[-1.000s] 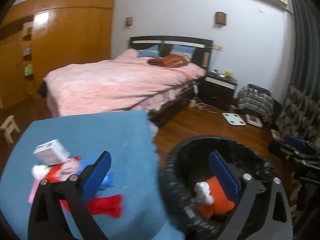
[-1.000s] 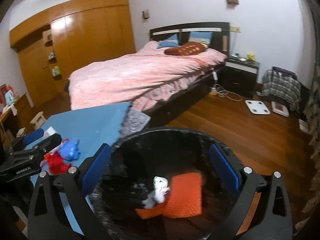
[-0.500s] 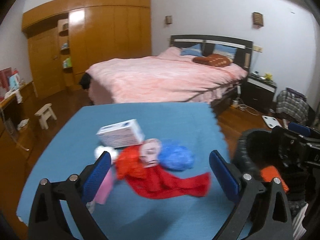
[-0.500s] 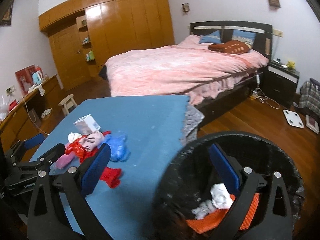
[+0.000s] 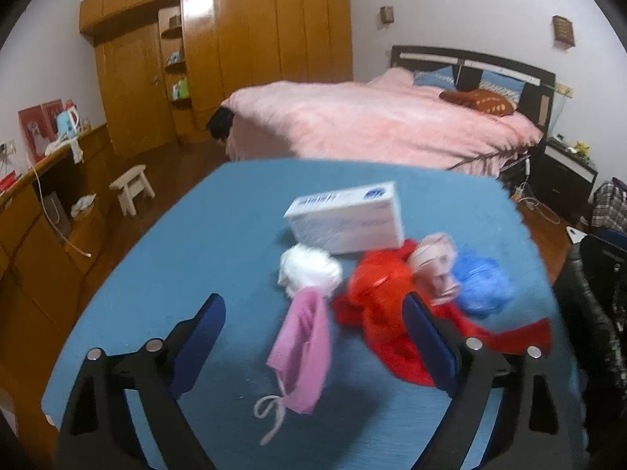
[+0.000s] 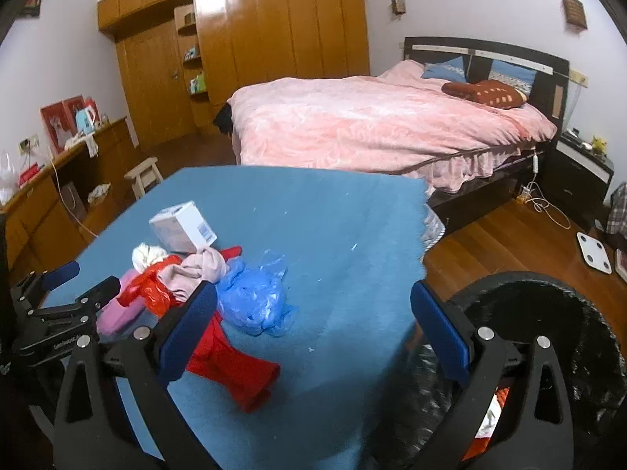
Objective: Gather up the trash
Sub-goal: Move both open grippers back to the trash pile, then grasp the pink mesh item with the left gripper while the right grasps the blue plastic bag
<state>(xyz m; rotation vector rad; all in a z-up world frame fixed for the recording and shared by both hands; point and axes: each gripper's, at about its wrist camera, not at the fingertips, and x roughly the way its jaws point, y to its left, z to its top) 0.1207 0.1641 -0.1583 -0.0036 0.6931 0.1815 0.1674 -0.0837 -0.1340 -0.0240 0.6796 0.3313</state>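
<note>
Trash pile on blue-covered table, both grippers above it.

The trash pile [image 5: 376, 286] (white box, pink cloth, red and blue bags) lies on the blue table cover [image 5: 219, 227]. The left gripper [image 5: 313, 333] is closing, nothing pressed; the right gripper [image 6: 313, 321] stands open and empty. The black bin [image 6: 548, 313] stands beside the table; the pink bed [image 6: 372, 125] and wooden wardrobe [image 6: 274, 27] lie beyond.

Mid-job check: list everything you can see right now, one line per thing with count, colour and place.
white box: 1, white, table, behind the pile
white wad: 1, white, left of the pile
pink pouch: 1, pink, nearest, between the left jaws
red bag: 1, red, middle
pale pink cloth: 1, on the red bag
blue bag: 1, blue, right
table: 1, blue cover
bin: 1, black, floor right of the table
left gripper: closing, touching nothing
right gripper: open, empty
</note>
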